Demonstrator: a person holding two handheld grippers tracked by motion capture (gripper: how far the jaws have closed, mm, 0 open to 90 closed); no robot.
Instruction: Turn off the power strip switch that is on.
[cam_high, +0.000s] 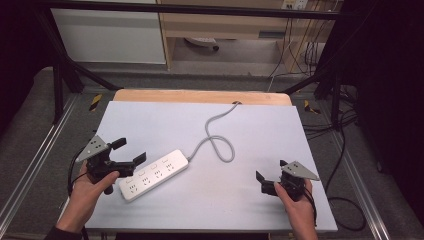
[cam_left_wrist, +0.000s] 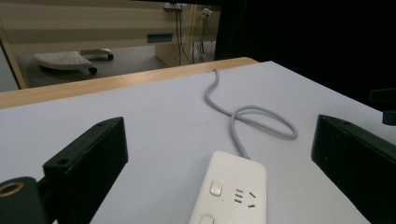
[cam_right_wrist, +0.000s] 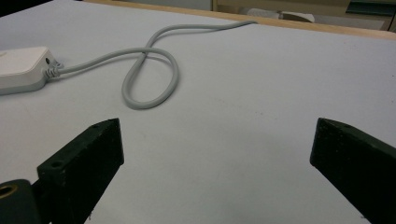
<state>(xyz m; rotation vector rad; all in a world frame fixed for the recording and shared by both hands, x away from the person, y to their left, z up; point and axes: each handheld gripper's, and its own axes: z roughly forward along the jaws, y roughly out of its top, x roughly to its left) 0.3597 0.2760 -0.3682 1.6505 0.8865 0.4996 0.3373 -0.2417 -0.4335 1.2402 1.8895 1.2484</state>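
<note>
A white power strip (cam_high: 154, 175) lies slantwise on the pale table top (cam_high: 260, 135), left of centre. Its grey cable (cam_high: 220, 145) makes one loop and runs off the far edge. My left gripper (cam_high: 131, 151) hovers open at the strip's near-left end, jaws wide apart and empty. In the left gripper view the strip (cam_left_wrist: 231, 191) lies between and just beyond the jaws, with its switch and sockets facing up and the cable (cam_left_wrist: 261, 119) looping behind it. My right gripper (cam_high: 271, 170) is open and empty near the front right, pointing toward the cable loop (cam_right_wrist: 149, 79) and the strip's end (cam_right_wrist: 21, 67).
A wooden strip (cam_high: 200, 96) borders the table's far edge. Black frame posts (cam_high: 60, 85) stand at both back corners, with aluminium rails (cam_high: 30, 160) along the sides. Loose black cables (cam_high: 345, 200) lie on the floor at the right, and a cabinet (cam_high: 225, 25) stands behind.
</note>
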